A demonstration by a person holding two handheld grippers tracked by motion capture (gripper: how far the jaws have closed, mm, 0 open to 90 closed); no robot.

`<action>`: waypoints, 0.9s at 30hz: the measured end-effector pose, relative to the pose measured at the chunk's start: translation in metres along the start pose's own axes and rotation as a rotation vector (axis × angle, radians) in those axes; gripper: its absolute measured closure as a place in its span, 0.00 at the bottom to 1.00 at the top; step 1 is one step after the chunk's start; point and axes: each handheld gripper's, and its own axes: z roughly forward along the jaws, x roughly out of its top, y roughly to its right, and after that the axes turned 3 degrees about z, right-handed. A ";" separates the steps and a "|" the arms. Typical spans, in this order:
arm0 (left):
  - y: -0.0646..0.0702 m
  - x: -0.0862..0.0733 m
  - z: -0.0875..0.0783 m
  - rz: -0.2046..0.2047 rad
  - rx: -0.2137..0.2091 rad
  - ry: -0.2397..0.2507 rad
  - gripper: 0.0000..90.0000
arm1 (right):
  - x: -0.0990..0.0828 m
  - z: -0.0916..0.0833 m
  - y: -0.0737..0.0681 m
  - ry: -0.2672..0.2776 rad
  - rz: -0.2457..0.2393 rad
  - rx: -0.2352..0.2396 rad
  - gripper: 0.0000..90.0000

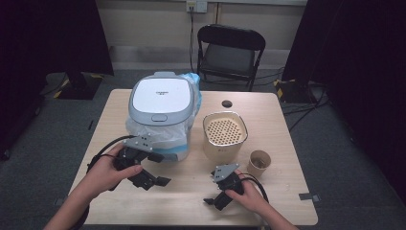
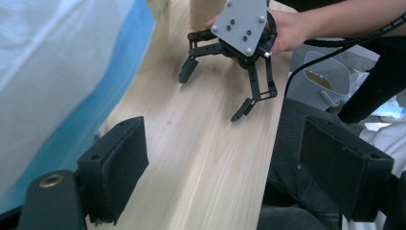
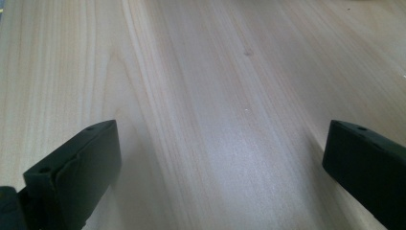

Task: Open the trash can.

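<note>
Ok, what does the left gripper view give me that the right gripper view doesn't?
Left gripper view: the white-and-blue plastic bag, and the right gripper, open, in the person's hand. Right gripper view: a close look at the wood grain with a small dark knot. Both: the wooden table and open black jaws with nothing between them.

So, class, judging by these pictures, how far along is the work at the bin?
Done: the bag lines the bin, lid closed. In hand: nothing; the left gripper, beside the bag, and the right gripper are open and empty. Left: unclear; the paper cup and beige container stand apart.
</note>
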 end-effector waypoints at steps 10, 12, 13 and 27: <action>0.003 0.015 -0.015 -0.003 0.010 -0.004 0.19 | 0.000 0.000 0.000 -0.001 -0.001 0.003 0.00; 0.003 0.017 -0.018 0.006 0.017 -0.006 0.19 | 0.000 0.000 0.000 -0.001 -0.001 0.002 0.00; 0.002 0.020 -0.019 0.010 0.022 -0.007 0.19 | 0.000 0.000 0.000 -0.001 -0.001 0.003 0.00; -0.003 0.043 -0.038 0.012 0.034 0.003 0.19 | 0.000 0.000 0.000 -0.002 0.001 0.003 0.00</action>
